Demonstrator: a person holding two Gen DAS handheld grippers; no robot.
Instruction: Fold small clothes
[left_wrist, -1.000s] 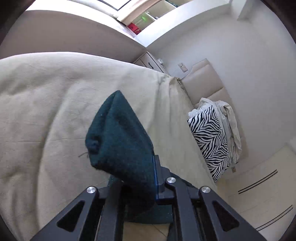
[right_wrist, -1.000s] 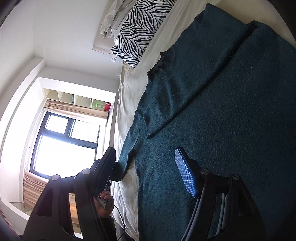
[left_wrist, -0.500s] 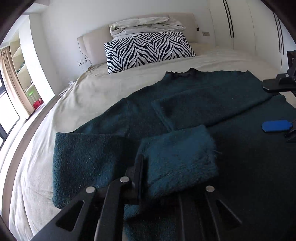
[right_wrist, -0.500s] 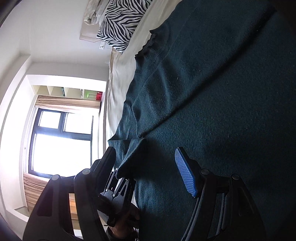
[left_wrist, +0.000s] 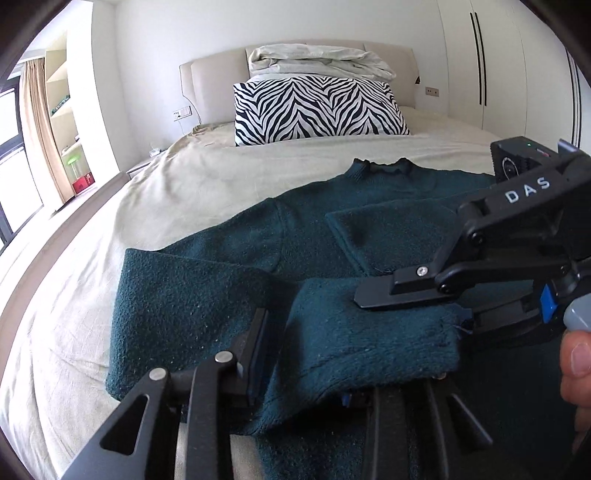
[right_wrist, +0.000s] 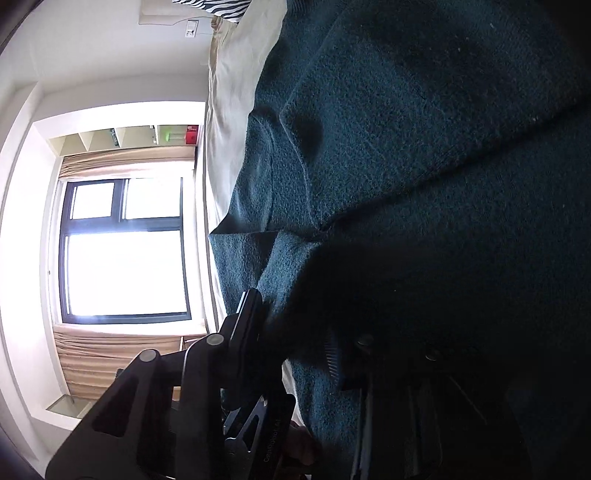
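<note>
A dark green sweater lies flat on the beige bed, neck toward the headboard. One sleeve is folded across the body, and its cuff drapes over my left gripper. The left gripper's jaws are opening, with the cuff loose between them. My right gripper reaches in from the right and its jaws are closing. One finger lies on top of the cuff and the other is under its edge. In the right wrist view the right gripper pinches the same green cloth.
A zebra-striped pillow and folded pale bedding sit at the headboard. White wardrobe doors stand on the right. A window and shelves are beyond the bed's left side. A person's thumb shows at the right edge.
The left gripper carried the sleeve from the bed's side across onto the sweater's body, then widened its jaws. The right gripper moved in toward the cuff and closed on it.
</note>
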